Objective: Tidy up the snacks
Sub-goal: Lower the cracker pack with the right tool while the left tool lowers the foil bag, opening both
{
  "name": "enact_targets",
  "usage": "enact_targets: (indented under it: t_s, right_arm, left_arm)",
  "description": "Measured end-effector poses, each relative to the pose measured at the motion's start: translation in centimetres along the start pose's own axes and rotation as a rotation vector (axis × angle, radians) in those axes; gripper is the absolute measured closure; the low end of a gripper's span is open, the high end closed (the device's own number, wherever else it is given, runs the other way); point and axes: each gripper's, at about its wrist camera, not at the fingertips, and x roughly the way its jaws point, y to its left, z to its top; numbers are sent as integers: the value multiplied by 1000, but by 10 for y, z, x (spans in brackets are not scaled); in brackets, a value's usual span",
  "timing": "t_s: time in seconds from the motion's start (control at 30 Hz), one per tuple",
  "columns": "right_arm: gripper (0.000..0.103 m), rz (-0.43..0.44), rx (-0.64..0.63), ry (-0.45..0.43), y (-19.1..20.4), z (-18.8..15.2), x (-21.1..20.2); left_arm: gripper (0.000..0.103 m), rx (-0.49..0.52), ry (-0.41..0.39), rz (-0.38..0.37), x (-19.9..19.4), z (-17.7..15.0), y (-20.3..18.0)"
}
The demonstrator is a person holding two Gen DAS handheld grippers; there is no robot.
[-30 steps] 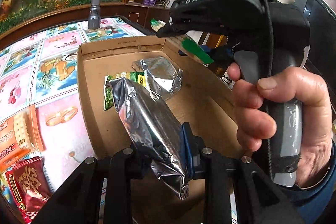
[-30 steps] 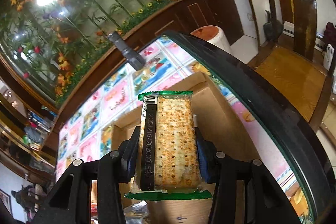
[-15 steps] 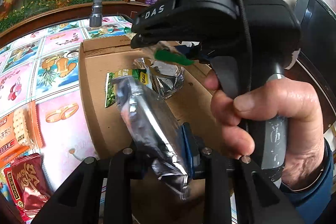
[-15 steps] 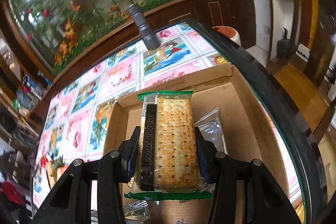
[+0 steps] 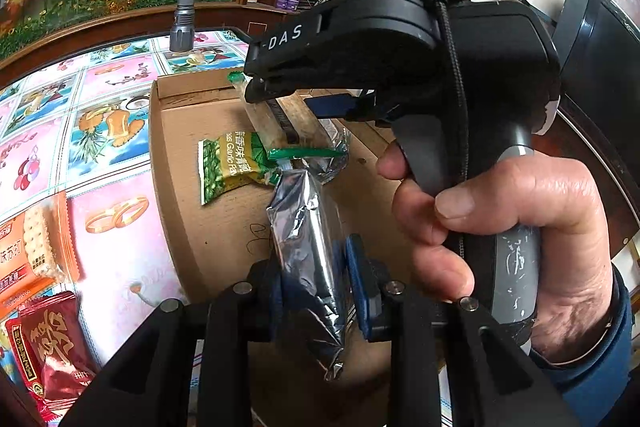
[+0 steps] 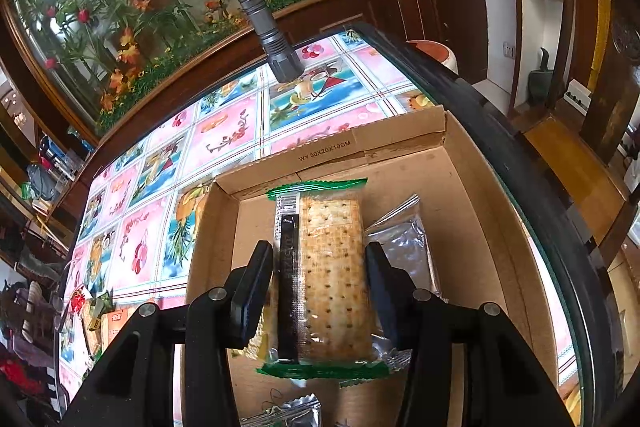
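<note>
An open cardboard box (image 5: pixel 180 131) (image 6: pixel 480 211) lies on the patterned table. My left gripper (image 5: pixel 316 267) is shut on a silver foil packet (image 5: pixel 304 227), which it holds over the box's near end. A hand (image 5: pixel 500 227) carries my right gripper (image 5: pixel 288 99) (image 6: pixel 320 267) low inside the box. That gripper is shut on a clear, green-edged cracker pack (image 5: pixel 276 123) (image 6: pixel 328 247), whose near end hangs just over a green pea packet (image 5: pixel 228 163). A second silver packet (image 6: pixel 404 243) lies on the box floor to its right.
A grey flashlight (image 5: pixel 184 11) (image 6: pixel 272 35) stands at the table's far side. An orange cracker pack (image 5: pixel 28 255) and a red packet (image 5: pixel 48 347) lie on the table left of the box. The table's dark rim (image 6: pixel 520 147) runs close along the box's right wall.
My right gripper came down and forward into the box with the cracker pack and rolled level. The left gripper kept its place; its silver packet now stands more upright.
</note>
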Motion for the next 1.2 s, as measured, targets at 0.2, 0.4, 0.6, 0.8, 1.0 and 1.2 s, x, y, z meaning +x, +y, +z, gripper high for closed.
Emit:
enact_targets:
  t_s: [0.2, 0.4, 0.6, 0.8, 1.0, 1.2]
  right_arm:
    - [51, 9, 17, -3, -2, 1, -3]
    - [50, 18, 40, -27, -4, 2, -11]
    - [45, 15, 61, -60, -7, 3, -20]
    - [41, 18, 70, -72, -7, 4, -25]
    - [32, 12, 73, -87, -6, 5, -29]
    - [23, 3, 80, -102, -7, 5, -32]
  left_arm:
    - [71, -2, -4, 12, -1, 0, 0]
    - [62, 16, -28, 48, -6, 0, -2]
    - [50, 35, -71, 78, -15, 2, -3]
    - [41, 97, -121, 123, -24, 3, -13]
    - [32, 123, -151, 146, -32, 3, -15]
    - [28, 126, -197, 177, -47, 5, -12]
